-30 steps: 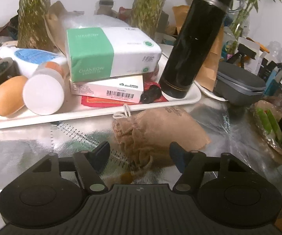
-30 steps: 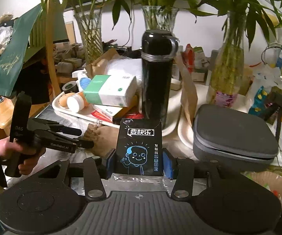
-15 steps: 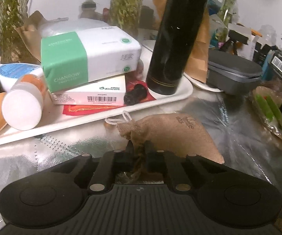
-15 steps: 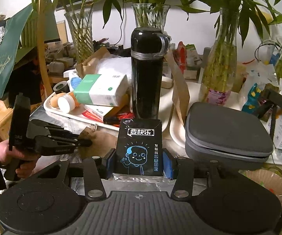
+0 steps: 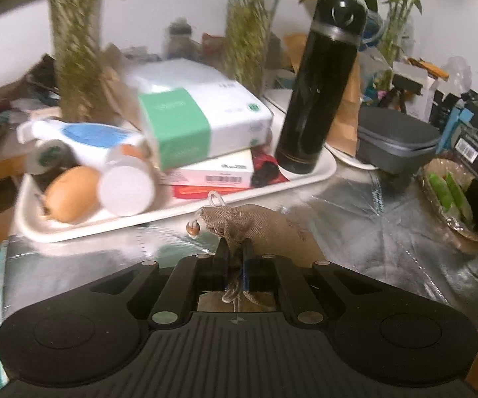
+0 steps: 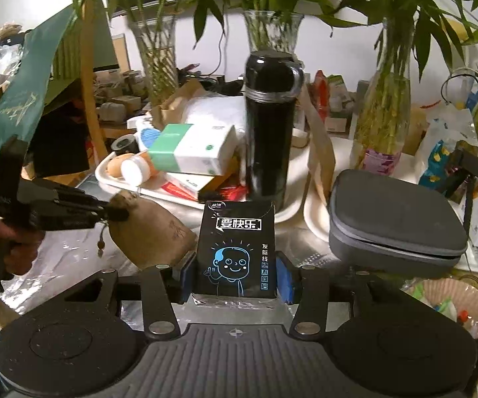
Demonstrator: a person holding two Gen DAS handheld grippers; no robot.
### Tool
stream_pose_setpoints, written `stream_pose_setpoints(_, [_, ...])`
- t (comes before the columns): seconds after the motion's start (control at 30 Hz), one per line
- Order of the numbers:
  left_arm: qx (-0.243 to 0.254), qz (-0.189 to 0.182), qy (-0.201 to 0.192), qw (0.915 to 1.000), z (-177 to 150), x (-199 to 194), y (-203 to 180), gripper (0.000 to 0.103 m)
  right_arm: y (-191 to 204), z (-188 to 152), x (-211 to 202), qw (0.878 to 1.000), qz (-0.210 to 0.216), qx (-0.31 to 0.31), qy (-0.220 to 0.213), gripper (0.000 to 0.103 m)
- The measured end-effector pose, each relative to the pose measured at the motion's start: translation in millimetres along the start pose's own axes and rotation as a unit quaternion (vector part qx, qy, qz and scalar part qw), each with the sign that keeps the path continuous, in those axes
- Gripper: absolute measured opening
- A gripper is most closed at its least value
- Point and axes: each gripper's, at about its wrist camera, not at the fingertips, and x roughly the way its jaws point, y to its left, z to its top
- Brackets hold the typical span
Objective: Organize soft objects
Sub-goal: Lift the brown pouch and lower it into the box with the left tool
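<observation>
From my left camera, the stuff on the white plastic tray (image 5: 83, 235) is all smeared: I cannot read the words on the green and white tissue pack (image 5: 202, 122). The flat white box (image 5: 219, 172) under it is mostly covered. The neck of the brown cloth pouch (image 5: 262, 225) is lost between the closed fingers.

From my right camera, the black card pack with the blue cartoon face (image 6: 237, 252) hides the tray's front edge (and the bottom of the tall black flask (image 6: 268, 126)). The woven basket (image 6: 451, 301) runs off the picture's edge.

Dim indoor light, fisheye-bent edges, motion blur in the left wrist view, glare on foil.
</observation>
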Motion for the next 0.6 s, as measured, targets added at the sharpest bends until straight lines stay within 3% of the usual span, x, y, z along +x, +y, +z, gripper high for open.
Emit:
stream_pose_setpoints(0.3, [-0.019, 0.034, -0.03, 0.9988, 11, -61, 3, 0.007, 12, -9, -23, 1.0, 0.004, 0.01, -0.007, 0.051])
stream_pose_setpoints(0.6, [-0.024, 0.054, -0.048, 0.9971, 14, -121, -15, 0.007, 32, -15, -64, 1.0, 0.002, -0.02, -0.012, 0.051])
